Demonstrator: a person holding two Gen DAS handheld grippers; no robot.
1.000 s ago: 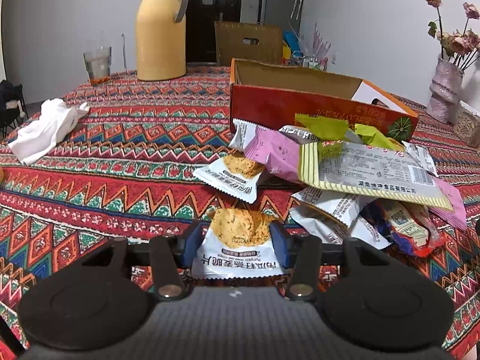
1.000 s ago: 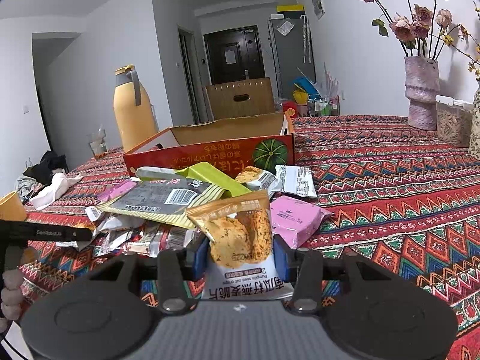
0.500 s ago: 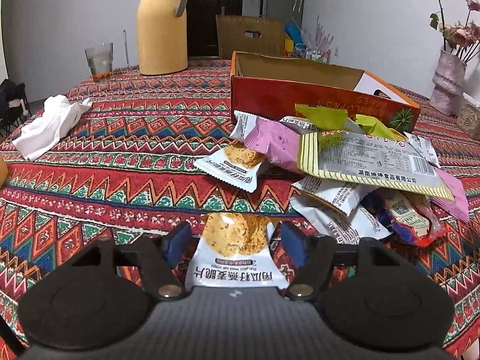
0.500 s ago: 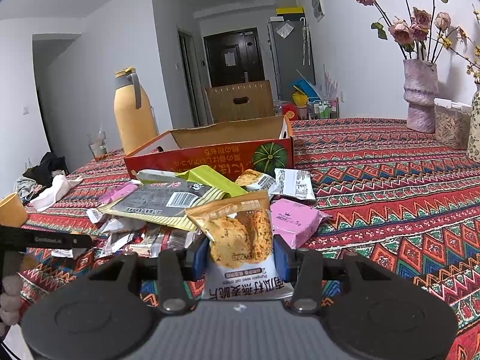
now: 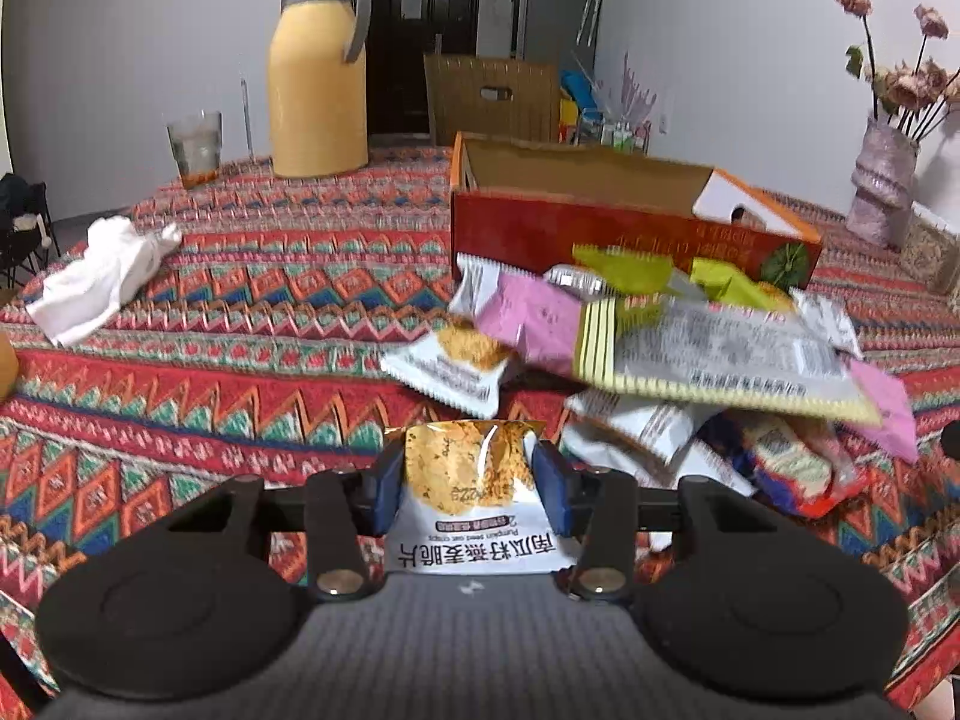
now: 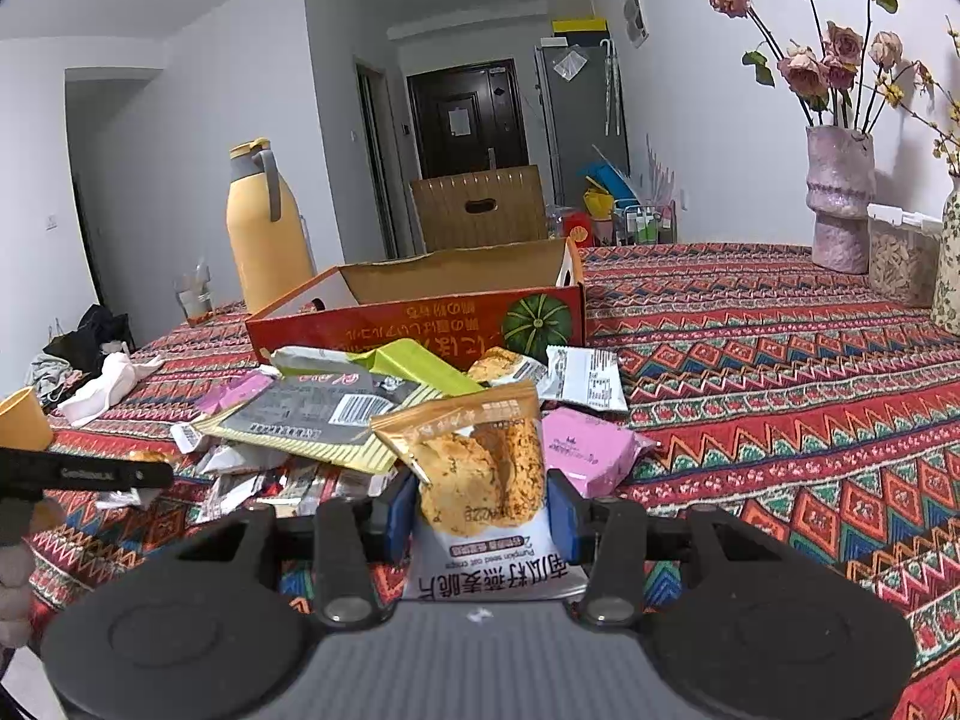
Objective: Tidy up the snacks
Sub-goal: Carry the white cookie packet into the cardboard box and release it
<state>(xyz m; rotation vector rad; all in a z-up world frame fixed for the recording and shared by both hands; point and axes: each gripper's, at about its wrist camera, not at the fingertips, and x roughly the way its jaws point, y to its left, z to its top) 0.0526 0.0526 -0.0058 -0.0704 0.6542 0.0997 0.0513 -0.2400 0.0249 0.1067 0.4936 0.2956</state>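
Left gripper just reclosed on crisp packet, now lifted; right gripper clamped on another packet.

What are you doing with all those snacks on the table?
A person is sorting snacks with a gripper in each hand. The left gripper has just closed its jaws on a white oat crisp packet, and the right gripper grips another oat crisp packet. A heap of snack packets lies on the patterned tablecloth in front of an open red box. Nothing shows inside the box from these views.
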